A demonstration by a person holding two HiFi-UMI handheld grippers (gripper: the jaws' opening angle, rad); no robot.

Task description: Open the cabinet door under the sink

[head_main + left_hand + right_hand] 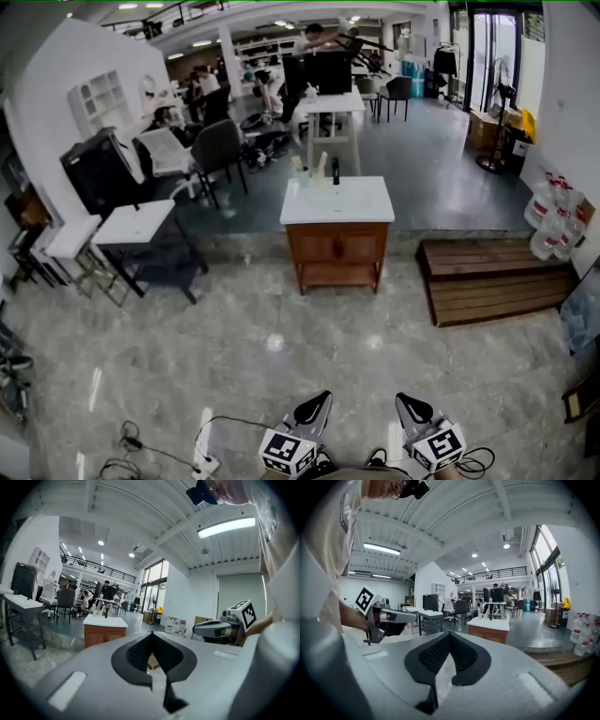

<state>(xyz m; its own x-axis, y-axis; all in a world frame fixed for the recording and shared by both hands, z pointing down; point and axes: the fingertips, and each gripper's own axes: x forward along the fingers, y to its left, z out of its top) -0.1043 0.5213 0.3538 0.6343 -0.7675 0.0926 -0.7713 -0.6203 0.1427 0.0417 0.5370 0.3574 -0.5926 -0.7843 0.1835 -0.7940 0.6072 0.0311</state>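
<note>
A wooden sink cabinet [337, 246] with a white basin top [337, 200] stands mid-room, its two doors closed. It is several steps ahead of me across the marble floor. My left gripper [322, 397] and right gripper [405, 399] sit side by side at the bottom of the head view, both shut and holding nothing, pointing toward the cabinet. In the left gripper view, that gripper's own jaws [151, 633] meet at the tip, with the cabinet [104, 636] small at the left. The right gripper's jaws [449, 633] are likewise pressed together, with the cabinet [487, 633] beyond them.
A low wooden pallet [497, 279] lies right of the cabinet, with large water bottles [553, 216] behind it. White side tables [136, 223] and office chairs [217, 150] stand to the left. Cables and a power strip [202, 459] lie on the floor by my feet.
</note>
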